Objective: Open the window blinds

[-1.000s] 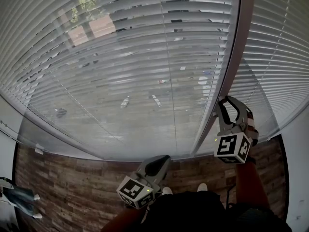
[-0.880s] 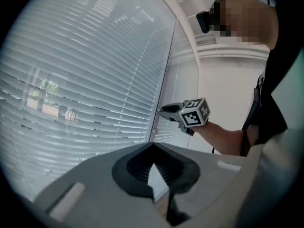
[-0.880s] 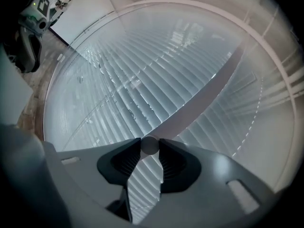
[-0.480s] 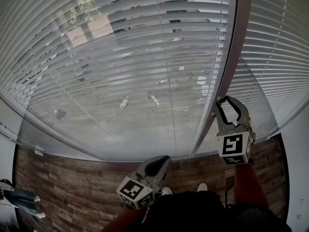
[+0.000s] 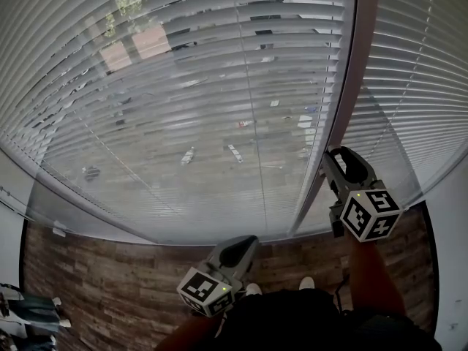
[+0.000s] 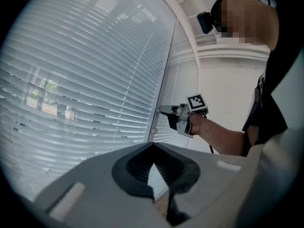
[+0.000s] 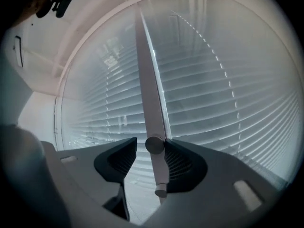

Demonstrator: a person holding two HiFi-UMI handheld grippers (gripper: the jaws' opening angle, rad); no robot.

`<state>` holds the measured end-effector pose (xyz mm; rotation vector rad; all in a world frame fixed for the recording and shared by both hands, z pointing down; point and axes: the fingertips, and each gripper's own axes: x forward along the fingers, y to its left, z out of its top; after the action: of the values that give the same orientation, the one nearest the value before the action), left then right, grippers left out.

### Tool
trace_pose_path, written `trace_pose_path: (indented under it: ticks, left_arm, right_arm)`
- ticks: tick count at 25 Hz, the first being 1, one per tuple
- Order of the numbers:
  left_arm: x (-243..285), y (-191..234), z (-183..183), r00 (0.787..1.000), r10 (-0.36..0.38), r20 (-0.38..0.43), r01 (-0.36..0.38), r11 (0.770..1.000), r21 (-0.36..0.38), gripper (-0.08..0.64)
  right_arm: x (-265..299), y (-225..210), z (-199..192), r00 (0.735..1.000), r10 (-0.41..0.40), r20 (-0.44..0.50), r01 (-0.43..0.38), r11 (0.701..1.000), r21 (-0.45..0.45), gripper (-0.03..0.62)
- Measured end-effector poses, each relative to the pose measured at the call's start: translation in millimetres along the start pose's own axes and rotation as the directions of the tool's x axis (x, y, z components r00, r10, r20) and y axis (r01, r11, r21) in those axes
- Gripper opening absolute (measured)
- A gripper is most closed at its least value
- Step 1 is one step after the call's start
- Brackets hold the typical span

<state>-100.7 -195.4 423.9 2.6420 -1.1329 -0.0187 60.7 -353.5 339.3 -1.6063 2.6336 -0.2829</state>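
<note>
Pale horizontal blinds cover the window, their slats tilted so the street shows through. My right gripper points level at the blinds beside the pale window post. In the right gripper view the thin blind wand hangs between the jaws of the right gripper. These jaws have just been opening: the wand lies against the right pad, with a gap to the left pad. My left gripper is held low and back from the window, shut and empty. The left gripper view shows its tips together.
A wood-plank floor runs below the window. A second set of blinds hangs right of the post. A white wall stands at the right. The person's dark clothing fills the bottom of the head view.
My right gripper has rolled about its own axis, so its marker cube now sits tilted. Its jaws stand wider around the wand. The left gripper has kept still.
</note>
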Motion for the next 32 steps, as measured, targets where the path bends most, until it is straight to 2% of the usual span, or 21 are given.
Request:
trace_pose_path:
  ticks: [4,7,11,16,21,32]
  left_arm:
    - [-1,1,-3,1.0,0.004,-0.014,-0.004,1.0,0.012,0.0]
    - [-2,3,-4,1.0,0.009,-0.017,-0.009,1.0,0.013,0.0]
    - [-2,3,-2,1.0,0.01,-0.019,-0.01,1.0,0.011,0.0]
    - [-2,1,2,1.0,0.003,-0.01,-0.002,1.0,0.011,0.0]
    - [-2,2,-2,1.0,0.005,-0.017,-0.004,1.0,0.016,0.0]
    - [0,1,5,1.0,0.003,-0.007,-0.003,1.0,0.012,0.0]
  right_arm:
    - [0,-4,4,1.0,-0.011,0.024,0.01,0.999,0.05,0.193]
    - [0,-7,4,1.0,-0.017,0.024,0.016,0.998,0.063,0.156]
    - [1,-9,3,1.0,-0.023,0.016,0.022,0.999,0.046,0.145]
    - [1,-8,3,1.0,-0.029,-0.001,0.029,0.999,-0.025,0.147]
    - [1,-6,4,0.999,-0.045,-0.024,0.041,0.988,-0.146,0.146]
    - [2,-3,4,0.994,-0.099,-0.045,0.074,0.914,-0.398,0.144]
